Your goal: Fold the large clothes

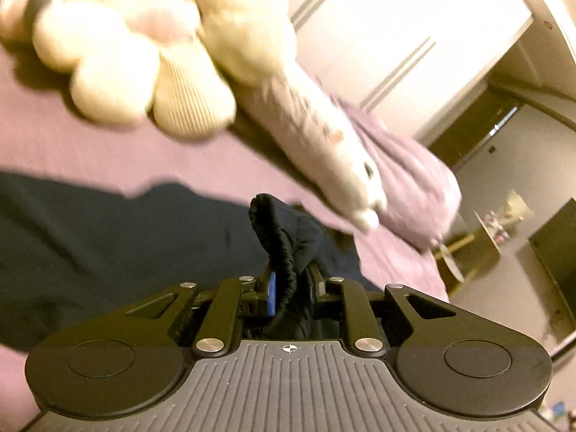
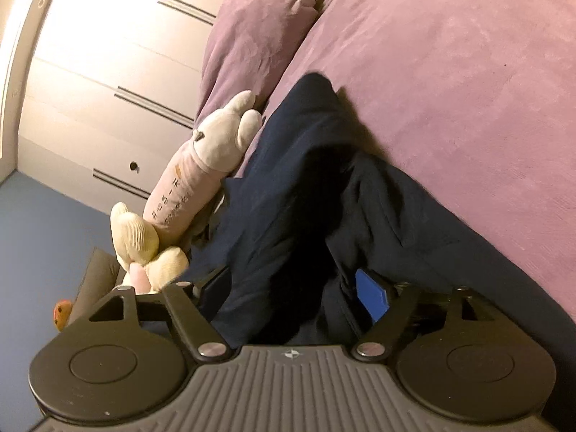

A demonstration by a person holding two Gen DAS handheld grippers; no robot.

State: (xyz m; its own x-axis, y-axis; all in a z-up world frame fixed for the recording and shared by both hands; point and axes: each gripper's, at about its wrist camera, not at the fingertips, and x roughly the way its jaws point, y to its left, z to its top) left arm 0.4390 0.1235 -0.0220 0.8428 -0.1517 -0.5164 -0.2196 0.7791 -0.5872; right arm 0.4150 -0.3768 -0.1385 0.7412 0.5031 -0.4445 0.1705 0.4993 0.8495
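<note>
in the left wrist view, the left tool (image 1: 289,288) is seen at 6 o'clock, shut tight on a bunched, stretchy edge of the dark blue garment (image 1: 108,244). the rest of that cloth is spread flat toward 9 o'clock on the purple bed (image 1: 72,144). farther off, toward 11 o'clock, a cream plush toy (image 1: 144,54) is seen, blurred. a long pink plush (image 1: 316,136) is laid toward 2 o'clock, with a purple pillow (image 1: 406,165) behind it.

in the right wrist view, the right tool (image 2: 293,295) is held wide apart. the garment (image 2: 306,187) is heaped between its fingers, but it cannot be told if the cloth is pressed. a white wardrobe (image 2: 108,54) is seen at 10 o'clock.
</note>
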